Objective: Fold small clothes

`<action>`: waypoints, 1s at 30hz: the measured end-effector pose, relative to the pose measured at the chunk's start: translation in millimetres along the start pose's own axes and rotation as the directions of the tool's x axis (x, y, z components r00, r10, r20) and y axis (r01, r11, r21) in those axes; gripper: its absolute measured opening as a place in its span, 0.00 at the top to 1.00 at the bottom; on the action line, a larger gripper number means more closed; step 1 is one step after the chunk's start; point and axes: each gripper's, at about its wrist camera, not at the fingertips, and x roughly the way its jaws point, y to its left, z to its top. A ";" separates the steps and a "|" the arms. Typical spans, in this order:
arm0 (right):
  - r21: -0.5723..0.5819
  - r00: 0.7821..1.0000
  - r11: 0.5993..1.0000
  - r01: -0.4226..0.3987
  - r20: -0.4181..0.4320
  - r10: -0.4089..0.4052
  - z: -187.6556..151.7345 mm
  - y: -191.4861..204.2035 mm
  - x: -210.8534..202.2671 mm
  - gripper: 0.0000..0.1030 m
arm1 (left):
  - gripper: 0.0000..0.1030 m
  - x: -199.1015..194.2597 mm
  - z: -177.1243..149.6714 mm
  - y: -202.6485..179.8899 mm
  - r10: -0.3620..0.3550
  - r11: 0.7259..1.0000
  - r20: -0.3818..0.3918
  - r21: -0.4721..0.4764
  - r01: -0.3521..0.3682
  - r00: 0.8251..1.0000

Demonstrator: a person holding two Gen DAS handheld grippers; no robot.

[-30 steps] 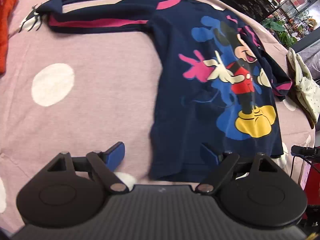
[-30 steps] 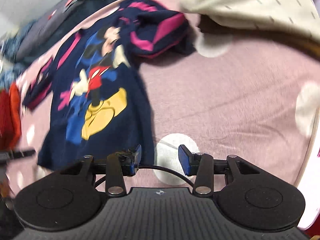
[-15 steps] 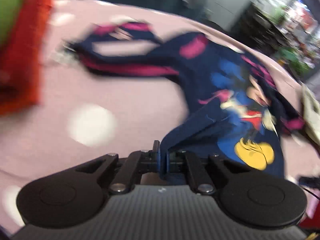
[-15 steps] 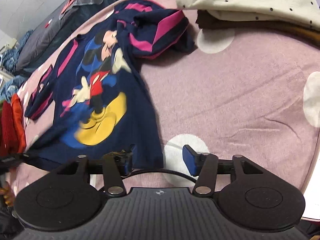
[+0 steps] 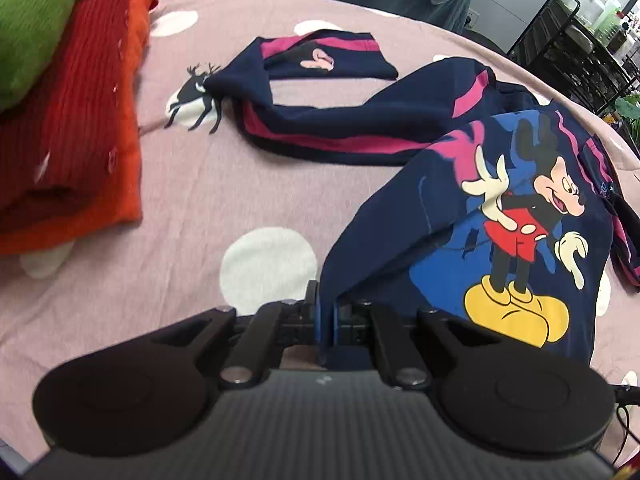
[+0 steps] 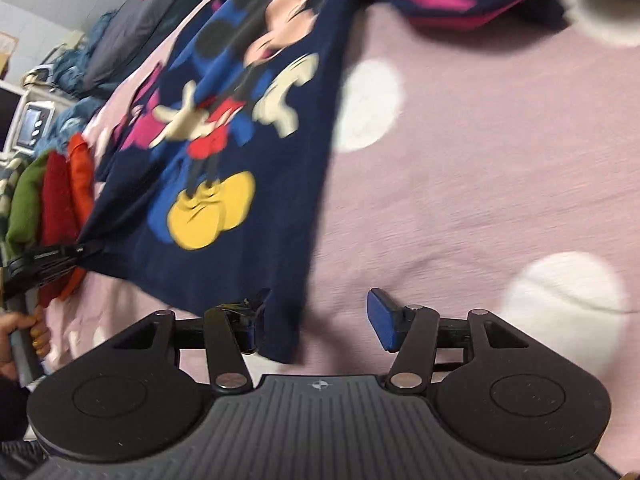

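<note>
No legible writing or brand on any item; the navy shirt [image 5: 460, 240] carries only a cartoon mouse print. The left gripper [image 5: 326, 320], tilted down, is pinched tight on the shirt's lower hem corner, lifting it off the pink spotted bedspread [image 5: 200, 200]; a hand [image 6: 16, 344] holds its handle. The right gripper [image 6: 320, 320] has just been widening and stands spread over the other hem corner, pads not pressing. Folded red, orange and green knitwear [image 5: 72, 120] lies stacked left.
</note>
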 end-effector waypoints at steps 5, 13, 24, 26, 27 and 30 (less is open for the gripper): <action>-0.043 0.996 0.998 -0.051 -0.072 0.048 -1.5 22.8 16.9 0.25 | 0.95 2.1 -1.4 2.2 -0.011 1.000 -0.012 -0.007 0.010 1.000; -0.083 0.998 0.996 -0.016 -0.067 0.011 5.5 11.4 -16.8 0.92 | 0.94 -3.2 -3.9 -4.3 -0.042 0.999 -0.038 0.017 0.043 0.998; -0.070 0.983 0.990 0.121 -0.127 -0.130 19.6 6.0 -62.1 0.93 | 0.94 16.7 -78.0 -40.4 -0.019 0.976 -0.259 0.206 0.075 0.966; -0.063 0.980 0.987 0.147 -0.123 -0.154 16.3 17.7 -47.0 0.93 | 0.94 16.3 -78.7 -36.7 -0.028 0.980 -0.255 0.184 0.077 0.967; -0.074 0.976 0.983 0.169 -0.128 -0.177 12.4 20.0 -40.5 0.92 | 0.94 16.1 -78.0 -35.8 -0.029 0.981 -0.258 0.180 0.078 0.966; -0.098 0.967 0.974 0.204 -0.136 -0.216 6.7 25.1 -25.1 0.87 | 0.92 14.8 -74.4 -38.5 -0.012 0.975 -0.263 0.213 0.070 0.965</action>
